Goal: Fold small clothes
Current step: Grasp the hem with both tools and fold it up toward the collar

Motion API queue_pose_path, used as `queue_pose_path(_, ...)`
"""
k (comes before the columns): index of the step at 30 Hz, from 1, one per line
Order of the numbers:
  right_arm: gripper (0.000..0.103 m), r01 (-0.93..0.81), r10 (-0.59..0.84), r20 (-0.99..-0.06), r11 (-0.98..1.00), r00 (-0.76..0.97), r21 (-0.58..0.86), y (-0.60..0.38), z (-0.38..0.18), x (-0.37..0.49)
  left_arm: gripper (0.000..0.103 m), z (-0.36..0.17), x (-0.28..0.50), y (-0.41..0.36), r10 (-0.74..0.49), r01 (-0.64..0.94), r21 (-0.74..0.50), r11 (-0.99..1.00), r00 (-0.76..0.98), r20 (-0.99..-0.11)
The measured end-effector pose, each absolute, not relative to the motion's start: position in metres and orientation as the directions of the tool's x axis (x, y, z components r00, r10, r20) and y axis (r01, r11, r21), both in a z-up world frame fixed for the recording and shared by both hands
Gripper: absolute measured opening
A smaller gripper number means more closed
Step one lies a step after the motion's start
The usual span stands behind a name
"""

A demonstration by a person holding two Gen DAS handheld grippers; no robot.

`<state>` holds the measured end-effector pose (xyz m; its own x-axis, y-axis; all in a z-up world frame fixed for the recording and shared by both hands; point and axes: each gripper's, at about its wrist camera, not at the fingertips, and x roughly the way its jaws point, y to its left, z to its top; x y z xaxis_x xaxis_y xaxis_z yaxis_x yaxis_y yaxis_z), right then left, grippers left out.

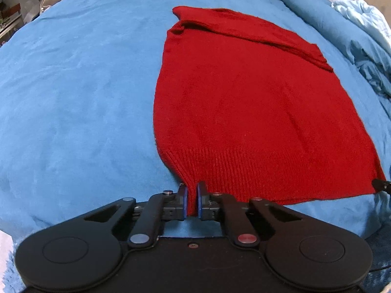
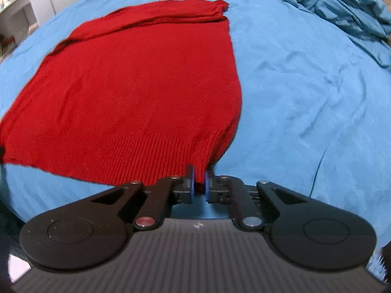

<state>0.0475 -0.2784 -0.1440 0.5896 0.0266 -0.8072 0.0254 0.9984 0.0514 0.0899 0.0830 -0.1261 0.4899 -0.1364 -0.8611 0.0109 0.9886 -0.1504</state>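
Sweater (image 1: 244, 102) red, ribbed hem, flat; sleeve folded across top

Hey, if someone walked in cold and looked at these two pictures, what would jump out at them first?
The bright red knit sweater spread flat on the blue bedspread grabs the eye at once. Next, the left gripper pinches one corner of the sweater's ribbed hem, and the right gripper pinches the opposite corner, jaws closed on the fabric. A rumpled blue duvet lies bunched at the far right of the bed.
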Motion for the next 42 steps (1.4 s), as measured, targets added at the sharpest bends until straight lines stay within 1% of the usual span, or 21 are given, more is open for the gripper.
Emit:
queue_pose_path(3, 0.021, 0.047, 0.051, -0.792, 0.994, 0.609, 0.101, -0.288, -0.133, 0.044, 0.006, -0.110, 0.087, 0.085, -0.151, -0.006, -0.181, 0.983, 0.524, -0.838)
queue_pose_path(6, 0.021, 0.063, 0.097, -0.754, 0.982, 0.649, 0.181, -0.299, -0.109, 0.042, 0.006, -0.084, 0.086, 0.090, -0.173, -0.012, -0.219, 0.976, 0.574, -0.800)
queue_pose_path(12, 0.021, 0.051, 0.174, -0.627, 0.945, 0.760, 0.324, -0.321, -0.043, 0.064, 0.006, -0.016, 0.113, 0.094, -0.190, 0.000, -0.272, 0.962, 0.715, -0.673)
queue_pose_path(17, 0.021, -0.001, 0.215, -0.513, 0.923, 0.831, 0.385, -0.336, 0.008, 0.134, 0.005, 0.037, 0.194, 0.092, -0.170, 0.008, -0.289, 0.957, 0.824, -0.540)
queue_pose_path(20, 0.021, -0.016, 0.222, -0.462, 0.912, 0.859, 0.409, -0.345, 0.028, 0.202, 0.005, 0.047, 0.264, 0.087, -0.146, -0.013, -0.300, 0.954, 0.853, -0.501)
queue_pose_path(22, 0.021, -0.007, 0.226, -0.443, 0.896, 0.867, 0.444, -0.352, 0.032, 0.251, 0.005, 0.043, 0.311, 0.086, -0.111, -0.041, -0.287, 0.957, 0.863, -0.493)
queue_pose_path(25, 0.020, 0.023, 0.222, -0.453, 0.880, 0.863, 0.474, -0.359, 0.019, 0.333, 0.006, 0.020, 0.382, 0.079, -0.060, -0.073, -0.246, 0.966, 0.868, -0.493)
queue_pose_path(27, 0.020, 0.040, 0.212, -0.468, 0.880, 0.858, 0.472, -0.359, -0.004, 0.383, 0.005, -0.009, 0.426, 0.074, -0.030, -0.098, -0.223, 0.970, 0.859, -0.511)
queue_pose_path(30, 0.020, 0.078, 0.195, -0.539, 0.894, 0.820, 0.441, -0.356, -0.056, 0.450, 0.005, -0.061, 0.477, 0.071, 0.004, -0.144, -0.203, 0.969, 0.825, -0.565)
queue_pose_path(32, 0.020, 0.097, 0.183, -0.576, 0.902, 0.797, 0.422, -0.355, -0.086, 0.473, 0.005, -0.094, 0.501, 0.071, 0.017, -0.160, -0.177, 0.971, 0.786, -0.618)
queue_pose_path(34, 0.020, 0.099, 0.183, -0.592, 0.906, 0.785, 0.412, -0.356, -0.106, 0.491, 0.005, -0.106, 0.513, 0.075, 0.023, -0.163, -0.164, 0.973, 0.773, -0.633)
queue_pose_path(36, 0.020, 0.089, 0.191, -0.593, 0.908, 0.782, 0.410, -0.356, -0.114, 0.503, 0.006, -0.111, 0.520, 0.080, 0.020, -0.172, -0.173, 0.970, 0.762, -0.647)
queue_pose_path(37, 0.020, 0.084, 0.196, -0.594, 0.909, 0.780, 0.409, -0.357, -0.115, 0.509, 0.013, -0.111, 0.524, 0.082, 0.016, -0.177, -0.179, 0.968, 0.755, -0.655)
queue_pose_path(38, 0.025, 0.076, 0.207, -0.598, 0.908, 0.775, 0.412, -0.356, -0.114, 0.514, 0.022, -0.108, 0.526, 0.084, 0.025, -0.184, -0.175, 0.967, 0.753, -0.657)
queue_pose_path(39, 0.030, 0.070, 0.216, -0.602, 0.907, 0.769, 0.415, -0.356, -0.112, 0.515, 0.032, -0.103, 0.524, 0.084, 0.045, -0.196, -0.159, 0.968, 0.756, -0.653)
queue_pose_path(40, 0.039, 0.074, 0.208, -0.607, 0.911, 0.767, 0.406, -0.354, -0.108, 0.514, 0.059, -0.096, 0.519, 0.083, 0.063, -0.199, -0.142, 0.970, 0.764, -0.642)
queue_pose_path(41, 0.068, 0.071, 0.197, -0.604, 0.918, 0.772, 0.390, -0.349, -0.103, 0.505, 0.078, -0.090, 0.514, 0.081, 0.071, -0.192, -0.127, 0.973, 0.775, -0.628)
queue_pose_path(42, 0.093, 0.064, 0.177, -0.590, 0.929, 0.788, 0.365, -0.345, -0.095, 0.496, 0.082, -0.083, 0.501, 0.078, 0.074, -0.178, -0.111, 0.978, 0.787, -0.613)
